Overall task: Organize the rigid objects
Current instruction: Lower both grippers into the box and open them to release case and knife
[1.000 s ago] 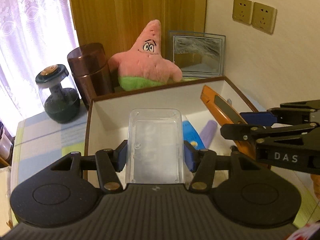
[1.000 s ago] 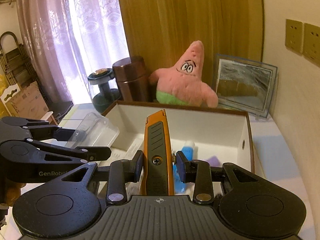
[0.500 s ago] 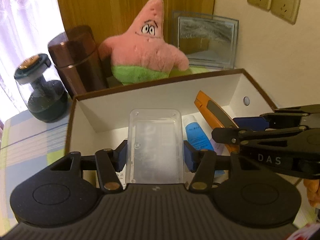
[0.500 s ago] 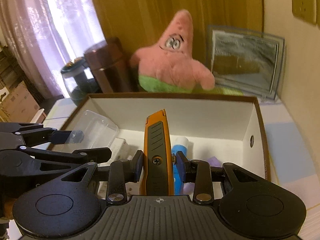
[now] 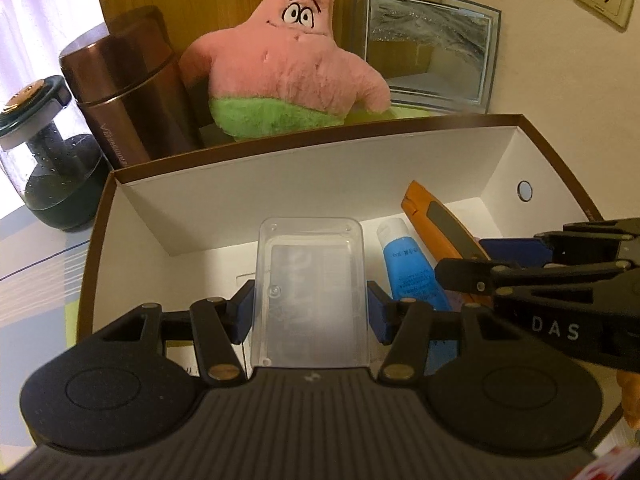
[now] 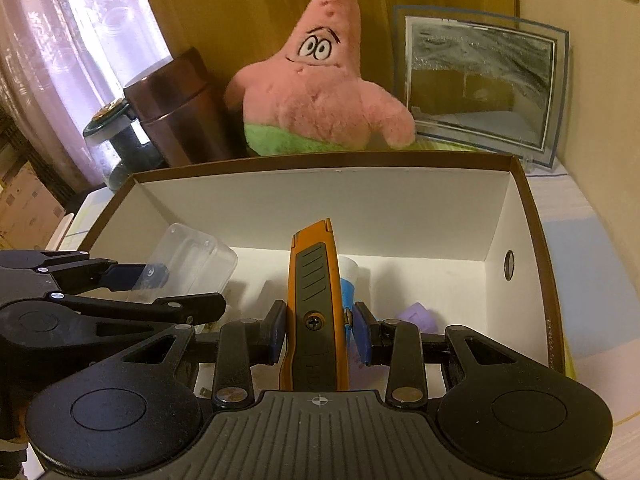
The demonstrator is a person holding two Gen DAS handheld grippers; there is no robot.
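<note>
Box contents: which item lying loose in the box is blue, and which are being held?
The blue tube with a white cap lies loose on the box floor. The clear plastic case is in the left gripper, the orange utility knife in the right gripper.

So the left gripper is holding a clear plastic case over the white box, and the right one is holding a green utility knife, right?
Not quite: the utility knife is orange with a grey grip, not green, as the right wrist view shows. The rest holds: the left gripper holds the clear plastic case over the white box, and the right gripper holds the knife.
</note>
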